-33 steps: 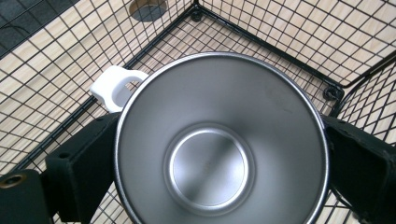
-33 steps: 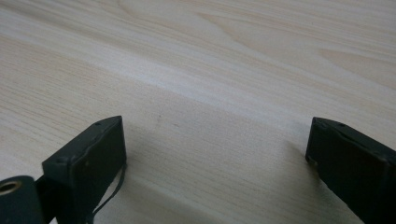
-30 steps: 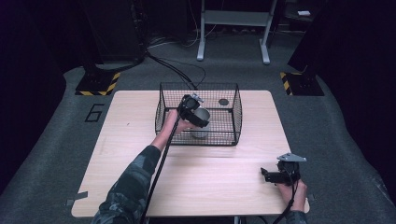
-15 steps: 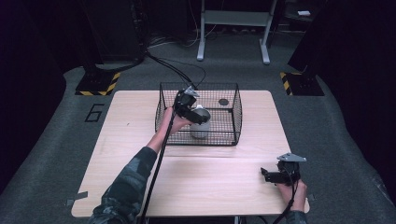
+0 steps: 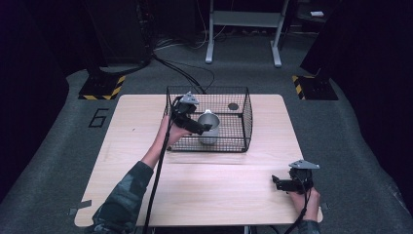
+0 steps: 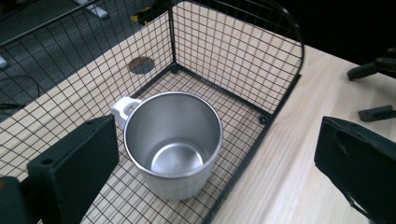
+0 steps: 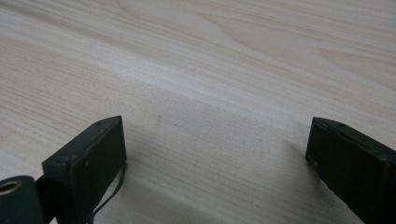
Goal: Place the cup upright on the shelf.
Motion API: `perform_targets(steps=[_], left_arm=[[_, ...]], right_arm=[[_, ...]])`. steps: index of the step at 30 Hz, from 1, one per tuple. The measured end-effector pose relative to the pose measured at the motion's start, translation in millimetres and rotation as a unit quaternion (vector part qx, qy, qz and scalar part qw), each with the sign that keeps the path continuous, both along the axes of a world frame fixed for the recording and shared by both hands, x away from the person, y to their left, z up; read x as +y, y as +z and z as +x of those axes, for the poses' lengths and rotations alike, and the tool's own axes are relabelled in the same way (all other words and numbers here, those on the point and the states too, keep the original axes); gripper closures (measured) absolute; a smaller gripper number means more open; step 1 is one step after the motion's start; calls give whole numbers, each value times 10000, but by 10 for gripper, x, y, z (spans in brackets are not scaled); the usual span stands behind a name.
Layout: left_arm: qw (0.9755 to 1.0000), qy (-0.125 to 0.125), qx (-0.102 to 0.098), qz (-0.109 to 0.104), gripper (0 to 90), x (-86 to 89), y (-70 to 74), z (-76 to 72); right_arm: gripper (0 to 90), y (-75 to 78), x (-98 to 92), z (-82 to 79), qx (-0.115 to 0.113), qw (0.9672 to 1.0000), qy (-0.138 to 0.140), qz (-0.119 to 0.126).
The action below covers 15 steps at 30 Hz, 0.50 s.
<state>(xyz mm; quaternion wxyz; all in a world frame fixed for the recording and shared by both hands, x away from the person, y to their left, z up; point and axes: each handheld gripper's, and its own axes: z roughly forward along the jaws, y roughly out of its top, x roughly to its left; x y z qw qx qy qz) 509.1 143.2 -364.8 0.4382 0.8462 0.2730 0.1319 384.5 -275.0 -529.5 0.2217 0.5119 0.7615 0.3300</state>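
Left hand-held gripper [image 6: 215,154] agape over cup [image 6: 173,142], base hidden.

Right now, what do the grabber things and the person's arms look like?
Each gripper is black with two blocky black jaws. The left gripper and the right gripper both carry a grey three-cornered plate on top, and a black cable trails back from each. The left arm wears a green camouflage sleeve, and a similar cuff shows at the right wrist.
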Motion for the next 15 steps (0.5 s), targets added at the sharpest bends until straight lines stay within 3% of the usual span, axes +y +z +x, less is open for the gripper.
perform_targets(steps=[7, 15], left_arm=[[9999, -69, -85, 89, 1, 217, -50, -267], [9998, -43, -183, 46, 1, 449, -116, -530]], right_arm=[[46, 0, 0, 0, -1, 10000, -5, -1], [46, 1, -1, -1, -1, 10000, 2, -7]])
